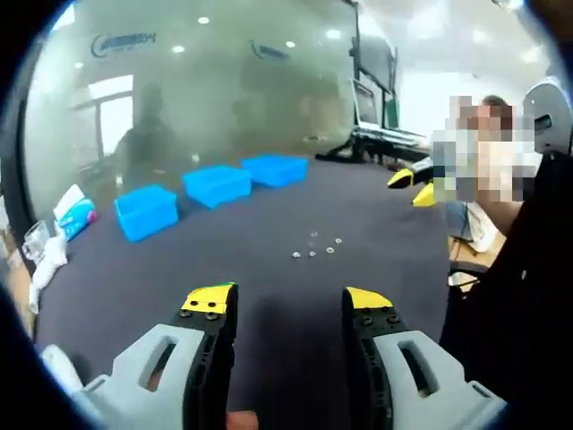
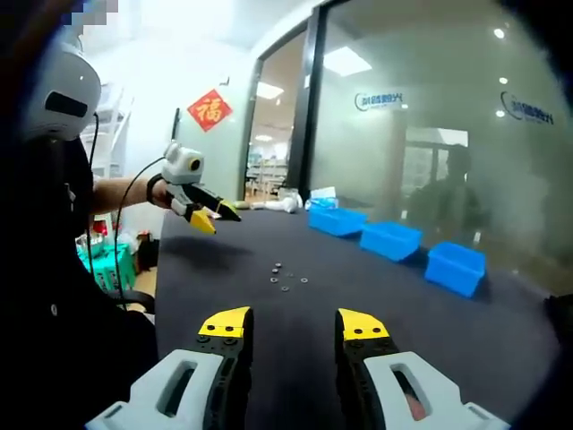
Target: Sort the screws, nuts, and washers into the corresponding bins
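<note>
A few small metal parts (image 1: 313, 249) (image 2: 285, 278) lie loose in the middle of the dark table (image 1: 224, 260). Three empty-looking blue bins stand in a row at the far edge: (image 1: 148, 211), (image 1: 218, 184), (image 1: 276, 168), seen from the other side as (image 2: 337, 219), (image 2: 389, 239), (image 2: 455, 267). My left gripper (image 1: 288, 300) is open above the table, short of the parts and holding nothing. It also appears held up in a hand in the right gripper view (image 2: 213, 217). My right gripper (image 2: 293, 322) is open and empty too; its yellow tips (image 1: 412, 184) enter from the right.
A glass wall runs behind the bins. White bags and cloths (image 1: 63, 224) lie at the table's left end. Monitors (image 1: 372, 98) stand at the far right corner. A person in dark clothes (image 1: 528, 269) stands at the table's edge. A red sign (image 2: 209, 109) hangs by a doorway.
</note>
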`<state>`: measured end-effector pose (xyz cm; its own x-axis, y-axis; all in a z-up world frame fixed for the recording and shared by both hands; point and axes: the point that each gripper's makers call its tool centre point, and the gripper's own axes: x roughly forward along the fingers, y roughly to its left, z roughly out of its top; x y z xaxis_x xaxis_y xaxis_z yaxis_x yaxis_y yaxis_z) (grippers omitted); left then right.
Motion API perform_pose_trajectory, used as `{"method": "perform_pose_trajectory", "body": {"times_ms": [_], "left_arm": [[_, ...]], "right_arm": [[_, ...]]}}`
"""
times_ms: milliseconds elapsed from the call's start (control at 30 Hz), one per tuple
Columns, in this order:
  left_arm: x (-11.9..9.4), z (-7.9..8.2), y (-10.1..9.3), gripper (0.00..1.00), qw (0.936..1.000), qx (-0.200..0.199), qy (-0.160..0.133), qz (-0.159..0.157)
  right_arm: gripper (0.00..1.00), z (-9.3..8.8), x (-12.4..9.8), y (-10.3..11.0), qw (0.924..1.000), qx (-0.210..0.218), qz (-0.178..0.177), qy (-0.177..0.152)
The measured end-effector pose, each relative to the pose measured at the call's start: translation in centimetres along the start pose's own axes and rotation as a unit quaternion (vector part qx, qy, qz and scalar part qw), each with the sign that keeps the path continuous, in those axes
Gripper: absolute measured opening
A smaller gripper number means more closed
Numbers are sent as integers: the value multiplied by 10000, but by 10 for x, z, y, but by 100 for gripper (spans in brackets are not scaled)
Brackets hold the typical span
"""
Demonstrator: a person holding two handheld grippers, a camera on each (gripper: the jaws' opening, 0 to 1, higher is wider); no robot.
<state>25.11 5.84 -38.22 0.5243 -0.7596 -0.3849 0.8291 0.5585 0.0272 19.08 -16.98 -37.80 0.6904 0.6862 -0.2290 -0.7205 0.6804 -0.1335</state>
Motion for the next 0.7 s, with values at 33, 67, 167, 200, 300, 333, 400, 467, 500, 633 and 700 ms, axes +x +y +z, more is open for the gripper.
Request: {"method": "perform_pose_trajectory", "body": {"times_ms": [33,67,167,200,300,333,400,467,500,633,700], "left_arm": [[2,2,0,45,10000,23,2,-59],[5,5,-1,45,9999,62,-16,-131],[13,9,0,45,9997,108,55,-213],[16,9,1,45,9994,188,98,-260],[25,11,2,45,9983,309,260,-428],[27,12,2,45,9978,325,324,-486],[32,10,2,44,9958,457,510,-607],[38,11,2,44,9944,529,599,-687],[40,10,3,43,9935,573,666,-724],[54,9,5,41,9896,769,908,-808],[61,7,4,41,9866,837,1065,-913]], "right_arm": [[33,-1,0,-1,10000,-1,-9,6],[33,-1,-1,-1,10000,3,-17,5],[33,-1,-2,-2,10000,20,-34,-8],[33,-1,-2,-2,10000,18,-36,-8],[33,-1,-2,-3,10000,21,-38,-5],[33,-2,-2,-3,10000,23,-46,-2],[33,-3,-3,-4,10000,37,-63,5],[33,-3,-3,-4,9999,64,-83,-10],[33,-3,-3,-4,9999,73,-86,-15],[33,-5,0,-3,9999,78,-68,3],[33,-6,1,-2,10000,79,-58,15]]}}
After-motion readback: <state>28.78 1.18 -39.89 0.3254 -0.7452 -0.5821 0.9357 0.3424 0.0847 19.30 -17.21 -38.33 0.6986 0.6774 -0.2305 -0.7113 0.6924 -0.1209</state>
